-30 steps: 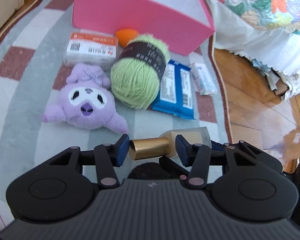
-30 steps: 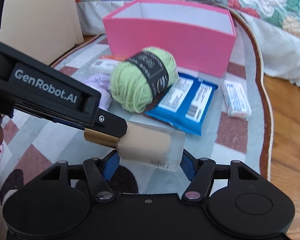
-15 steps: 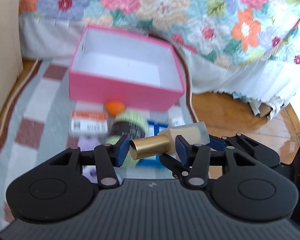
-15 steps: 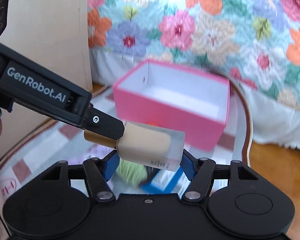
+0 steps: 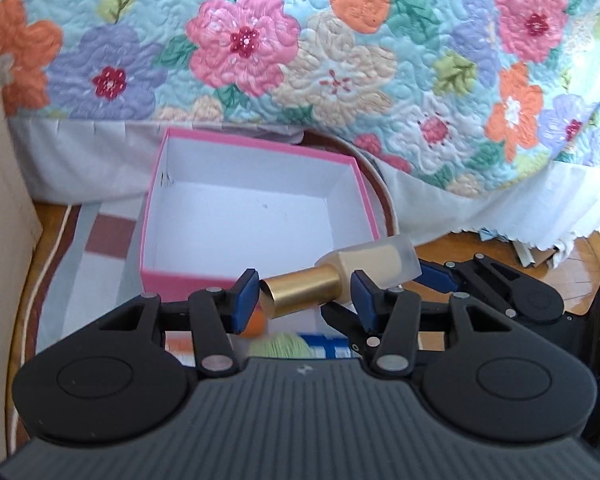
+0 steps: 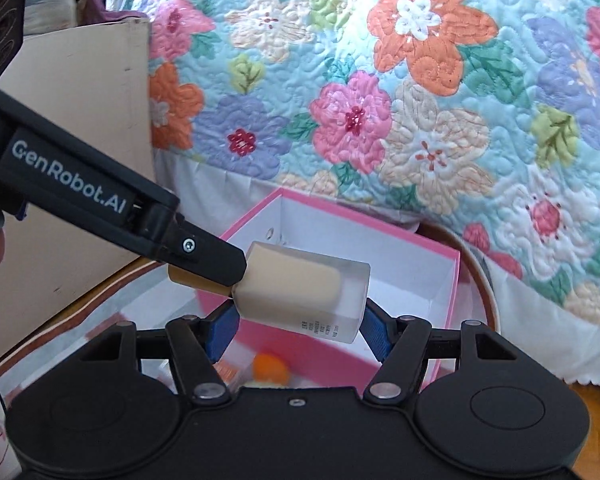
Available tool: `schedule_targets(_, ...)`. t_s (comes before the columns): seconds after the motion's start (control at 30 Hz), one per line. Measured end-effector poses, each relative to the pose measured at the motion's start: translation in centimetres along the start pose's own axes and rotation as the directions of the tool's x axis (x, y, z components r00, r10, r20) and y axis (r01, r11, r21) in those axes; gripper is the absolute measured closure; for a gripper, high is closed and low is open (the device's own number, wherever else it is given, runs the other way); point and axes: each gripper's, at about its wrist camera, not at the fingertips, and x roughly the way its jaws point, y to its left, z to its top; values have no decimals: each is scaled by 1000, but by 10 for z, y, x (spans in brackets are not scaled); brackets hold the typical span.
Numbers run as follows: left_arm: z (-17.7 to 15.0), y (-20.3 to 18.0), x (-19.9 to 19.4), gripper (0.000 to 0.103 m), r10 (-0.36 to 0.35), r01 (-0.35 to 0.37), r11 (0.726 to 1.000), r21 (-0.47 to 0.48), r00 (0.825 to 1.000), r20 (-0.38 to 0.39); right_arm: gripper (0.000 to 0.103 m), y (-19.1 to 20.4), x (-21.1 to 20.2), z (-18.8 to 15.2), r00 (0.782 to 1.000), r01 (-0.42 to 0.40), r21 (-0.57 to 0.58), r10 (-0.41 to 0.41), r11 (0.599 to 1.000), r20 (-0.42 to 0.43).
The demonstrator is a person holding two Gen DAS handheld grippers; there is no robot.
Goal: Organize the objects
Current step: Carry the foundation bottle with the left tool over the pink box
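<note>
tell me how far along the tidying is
Nothing looks done yet: the pink box is bare inside. In hand: the foundation bottle, held in front of the box, left tool on its gold cap, right tool on the body. Left: an orange ball and green yarn outside the box.

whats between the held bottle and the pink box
Nothing solid: in both wrist views the foundation bottle, held by the left gripper on its gold cap and the right gripper on its body, hangs over the pink box near wall.

Gold-capped beige bottle (image 5: 364, 276) above pink box (image 5: 256, 216)
</note>
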Motion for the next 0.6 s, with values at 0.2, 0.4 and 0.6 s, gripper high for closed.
schedule_targets(0.2, 39, 11, 53, 54, 15, -16, 1000, -13, 1000, -27, 33, -27, 53, 15, 999, 2, 54, 0, 999, -38)
schedule_targets(0.4, 55, 21, 107, 54, 59, -58, 998, 14, 995, -87, 33, -50, 111, 13, 991, -6, 152, 27, 988, -131)
schedule_targets(0.6, 55, 41, 160, 54, 63, -68, 997, -23, 984, -165, 33, -66, 165, 4, 961, 0, 234, 65, 972, -269)
